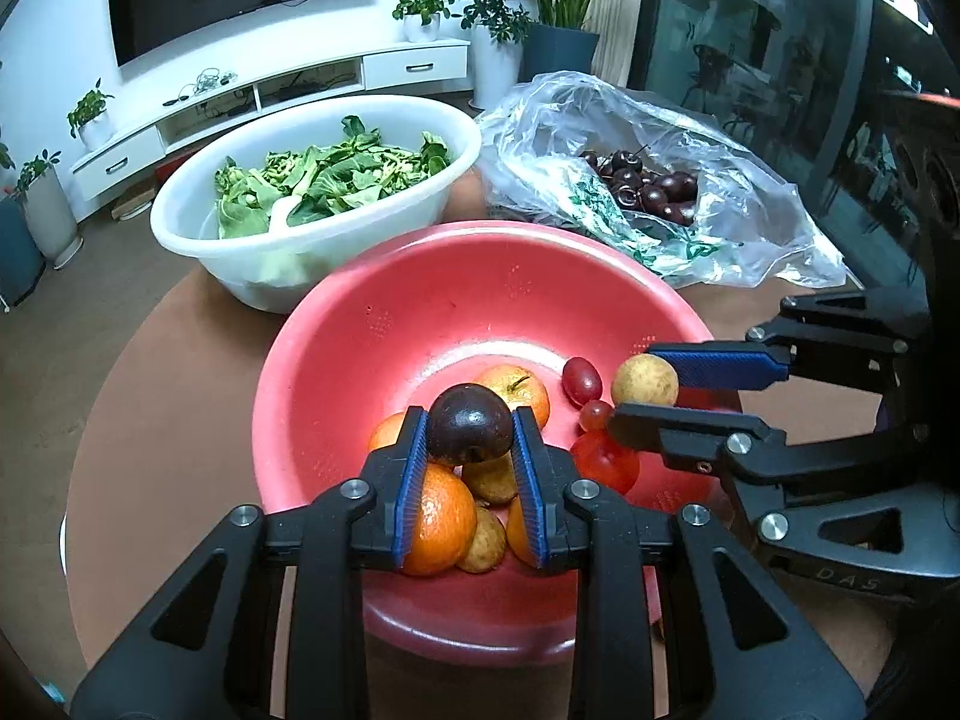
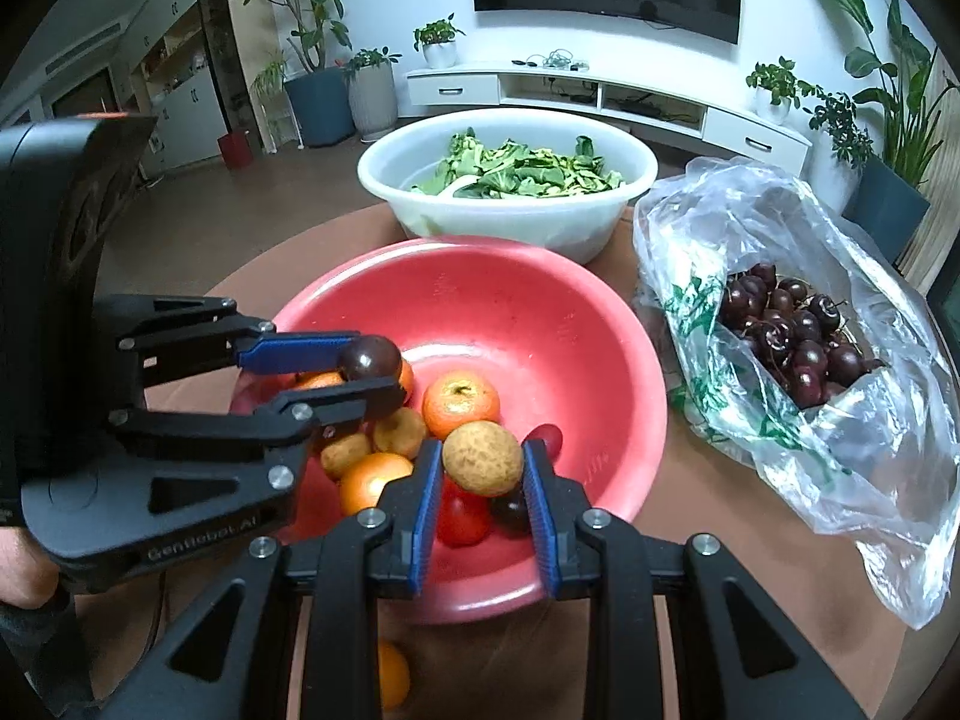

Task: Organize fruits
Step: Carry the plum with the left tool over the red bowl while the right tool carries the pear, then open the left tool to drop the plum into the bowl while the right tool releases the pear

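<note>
A red bowl holds oranges, brown longans, red grape tomatoes and a red tomato. My left gripper is shut on a dark cherry above the bowl; it also shows in the right wrist view, with the cherry at its tips. My right gripper is shut on a tan longan over the bowl; it shows in the left wrist view holding the longan.
A white basin of green leaves stands behind the red bowl, also in the right wrist view. A clear plastic bag of dark cherries lies to the right. An orange lies on the brown round table by the bowl.
</note>
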`<state>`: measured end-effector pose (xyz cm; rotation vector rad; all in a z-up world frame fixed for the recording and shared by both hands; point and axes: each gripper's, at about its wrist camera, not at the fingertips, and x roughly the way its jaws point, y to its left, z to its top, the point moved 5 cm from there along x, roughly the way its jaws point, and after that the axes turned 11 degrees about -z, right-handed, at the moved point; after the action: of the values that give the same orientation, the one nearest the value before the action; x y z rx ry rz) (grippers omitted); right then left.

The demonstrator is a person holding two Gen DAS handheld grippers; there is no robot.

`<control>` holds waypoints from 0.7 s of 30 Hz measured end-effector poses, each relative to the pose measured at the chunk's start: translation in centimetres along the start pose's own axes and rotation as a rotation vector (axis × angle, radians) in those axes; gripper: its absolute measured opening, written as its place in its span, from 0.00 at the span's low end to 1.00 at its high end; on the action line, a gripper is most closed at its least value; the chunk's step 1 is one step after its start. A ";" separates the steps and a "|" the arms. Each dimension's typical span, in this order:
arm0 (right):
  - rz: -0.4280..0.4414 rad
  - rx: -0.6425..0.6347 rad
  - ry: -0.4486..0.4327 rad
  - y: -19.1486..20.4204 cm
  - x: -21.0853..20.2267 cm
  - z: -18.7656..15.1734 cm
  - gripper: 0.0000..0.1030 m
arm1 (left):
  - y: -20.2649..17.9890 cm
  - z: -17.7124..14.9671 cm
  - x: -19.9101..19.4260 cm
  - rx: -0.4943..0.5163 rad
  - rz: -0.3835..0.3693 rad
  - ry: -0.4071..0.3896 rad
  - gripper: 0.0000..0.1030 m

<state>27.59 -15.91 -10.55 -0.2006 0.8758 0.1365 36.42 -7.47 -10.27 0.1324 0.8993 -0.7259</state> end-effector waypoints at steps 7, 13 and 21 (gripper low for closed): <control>-0.018 -0.013 0.002 0.2 1.0 0.5 0.29 | 0.0 0.0 0.2 0.010 0.013 -0.003 0.25; -0.048 -0.043 0.001 0.5 1.5 0.6 0.29 | 0.1 0.0 0.3 0.013 0.022 -0.002 0.25; -0.065 -0.061 0.006 0.6 1.9 0.4 0.29 | 0.3 0.0 0.5 0.009 0.033 -0.010 0.26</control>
<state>28.93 -15.15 -11.81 -0.2863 0.8709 0.1026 36.81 -7.50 -10.65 0.1510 0.8827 -0.6999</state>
